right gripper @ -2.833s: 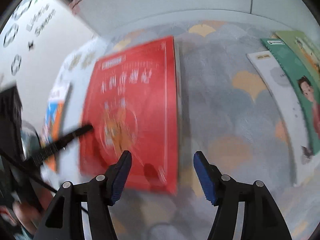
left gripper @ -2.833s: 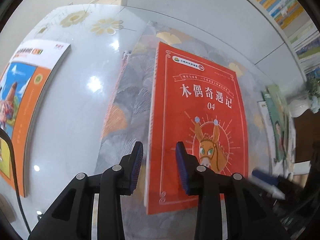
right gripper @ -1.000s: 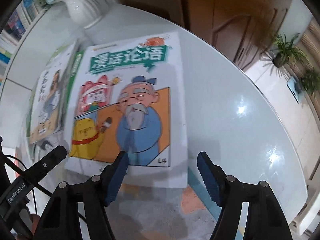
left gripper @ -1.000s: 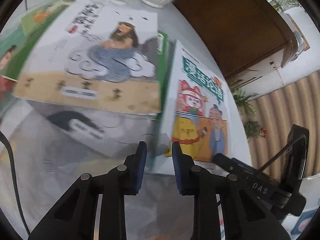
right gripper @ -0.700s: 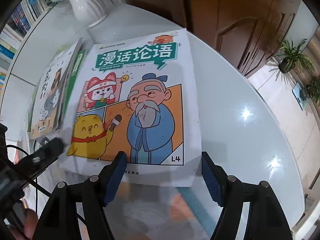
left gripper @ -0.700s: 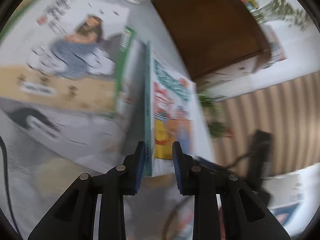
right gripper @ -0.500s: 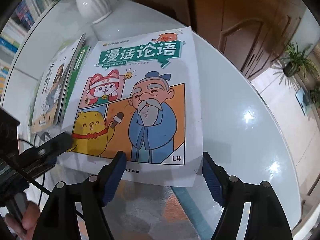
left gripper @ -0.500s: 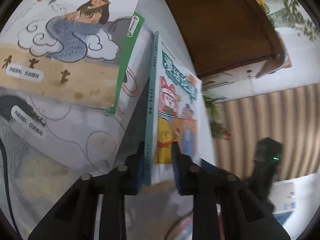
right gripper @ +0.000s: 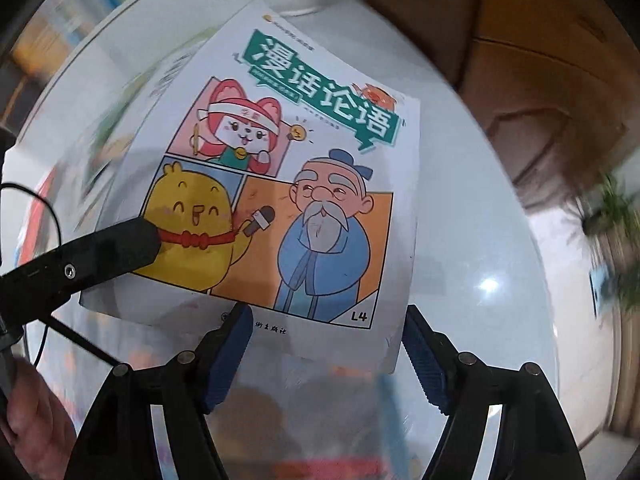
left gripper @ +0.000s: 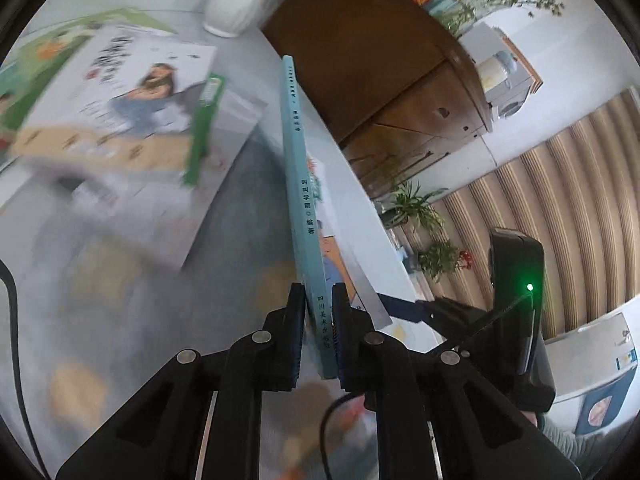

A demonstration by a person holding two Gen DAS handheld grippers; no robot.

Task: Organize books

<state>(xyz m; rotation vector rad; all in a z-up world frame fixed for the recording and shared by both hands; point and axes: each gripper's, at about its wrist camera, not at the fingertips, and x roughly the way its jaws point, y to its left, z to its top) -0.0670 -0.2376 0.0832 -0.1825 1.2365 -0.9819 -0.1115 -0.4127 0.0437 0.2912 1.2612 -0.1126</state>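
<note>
My left gripper (left gripper: 316, 336) is shut on the teal spine of a cartoon comic book (left gripper: 302, 184) and holds it lifted on edge above the table. The same book's cover (right gripper: 304, 184), with a yellow chick and a bearded old man, fills the right wrist view, tilted up. My right gripper (right gripper: 326, 352) is open and empty just below the book's lower edge. The left gripper's finger (right gripper: 100, 252) shows at the cover's left edge. Other books (left gripper: 132, 120) lie flat at the left, blurred.
A white vase (left gripper: 240, 4) stands at the table's far edge beside a brown wooden cabinet (left gripper: 380, 72). The white round table (right gripper: 480, 260) extends to the right. Potted plants (left gripper: 416, 216) stand on the floor beyond. The right gripper's body (left gripper: 516, 300) is at the right.
My left gripper closed on the comic book's spine and lifted it off the table onto its edge. The right gripper stayed open below the book.
</note>
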